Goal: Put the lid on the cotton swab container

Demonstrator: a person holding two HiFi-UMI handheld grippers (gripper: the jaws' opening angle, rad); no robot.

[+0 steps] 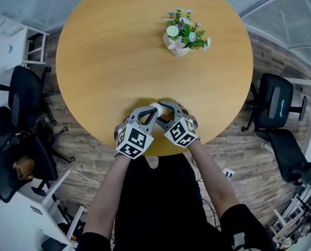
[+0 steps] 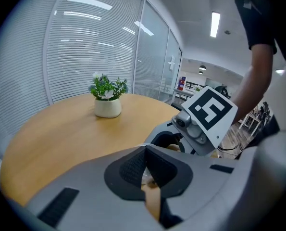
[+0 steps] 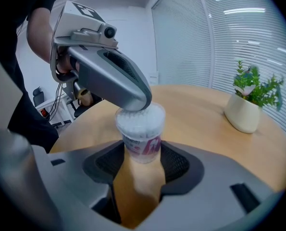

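The cotton swab container (image 3: 141, 134), a small clear tub with a pink label and packed with white swabs, stands upright between the jaws of my right gripper (image 3: 142, 150), which is shut on it. My left gripper (image 3: 133, 102) reaches in from the upper left, its tip resting on the container's top. A thin clear lid (image 2: 145, 176) shows only as a pale sliver between the left gripper's (image 2: 145, 170) closed pads. In the head view both grippers meet at the container (image 1: 156, 107) near the table's front edge, the left gripper (image 1: 152, 111) beside the right gripper (image 1: 164, 109).
The round wooden table (image 1: 118, 61) carries a white pot of flowers (image 1: 179, 45) at the far side. Black office chairs stand on the floor at the left (image 1: 19, 93) and at the right (image 1: 278, 106). White furniture sits at the lower left.
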